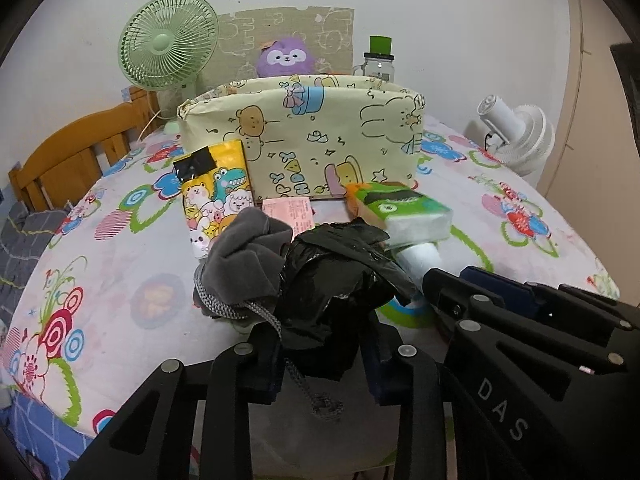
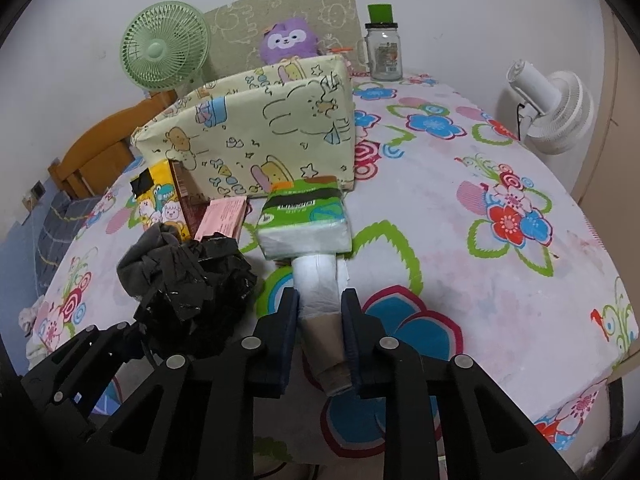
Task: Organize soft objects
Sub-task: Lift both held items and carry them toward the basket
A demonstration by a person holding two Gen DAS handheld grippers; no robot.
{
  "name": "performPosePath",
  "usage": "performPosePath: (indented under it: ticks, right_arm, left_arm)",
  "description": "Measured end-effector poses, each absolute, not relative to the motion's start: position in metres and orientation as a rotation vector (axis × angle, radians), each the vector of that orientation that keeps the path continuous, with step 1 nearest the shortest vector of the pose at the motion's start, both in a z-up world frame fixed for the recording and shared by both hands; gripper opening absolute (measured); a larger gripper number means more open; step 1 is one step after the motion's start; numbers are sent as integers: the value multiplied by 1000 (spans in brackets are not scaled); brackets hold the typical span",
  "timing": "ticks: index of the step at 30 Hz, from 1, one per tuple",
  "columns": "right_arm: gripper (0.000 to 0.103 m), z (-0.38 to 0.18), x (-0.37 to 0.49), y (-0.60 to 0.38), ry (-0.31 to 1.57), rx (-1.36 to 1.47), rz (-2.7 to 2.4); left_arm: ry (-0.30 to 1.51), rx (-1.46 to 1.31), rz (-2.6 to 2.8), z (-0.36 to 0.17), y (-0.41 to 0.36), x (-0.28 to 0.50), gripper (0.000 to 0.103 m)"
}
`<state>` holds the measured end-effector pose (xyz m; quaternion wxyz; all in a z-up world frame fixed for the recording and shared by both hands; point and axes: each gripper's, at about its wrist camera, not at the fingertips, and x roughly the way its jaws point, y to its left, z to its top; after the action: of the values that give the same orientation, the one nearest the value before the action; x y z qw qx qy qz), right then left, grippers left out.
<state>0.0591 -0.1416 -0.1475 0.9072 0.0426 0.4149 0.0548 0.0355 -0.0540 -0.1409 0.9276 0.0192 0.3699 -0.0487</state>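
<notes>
My left gripper [image 1: 324,364] is shut on a crumpled black plastic bag [image 1: 340,292], with a grey drawstring pouch [image 1: 244,268] against its left side. My right gripper [image 2: 320,312] is shut on a nearly spent toilet paper roll [image 2: 320,296] lying on the table; it also shows in the left wrist view [image 1: 420,260]. A green tissue pack [image 2: 304,220] lies just beyond the roll. The yellow cartoon-print fabric box [image 2: 256,136] stands behind it. A yellow cartoon tissue pack [image 1: 216,196] and a pink packet [image 2: 224,216] lie in front of the box.
The table has a flowered cloth [image 2: 480,260]. At the back stand a green fan [image 2: 164,50], a purple plush [image 2: 288,40], a glass jar with a green lid [image 2: 384,52] and a white fan [image 2: 552,104]. A wooden chair [image 1: 72,156] is at the left.
</notes>
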Motion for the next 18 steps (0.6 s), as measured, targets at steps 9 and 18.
performPosePath:
  ticks: [9, 18]
  right_arm:
    - [32, -154, 67, -140, 874, 80, 95]
    - [19, -153, 68, -134, 865, 53, 114]
  left_arm:
    - [762, 65, -17, -145, -43, 40, 65]
    - [741, 147, 77, -138, -43, 36, 85]
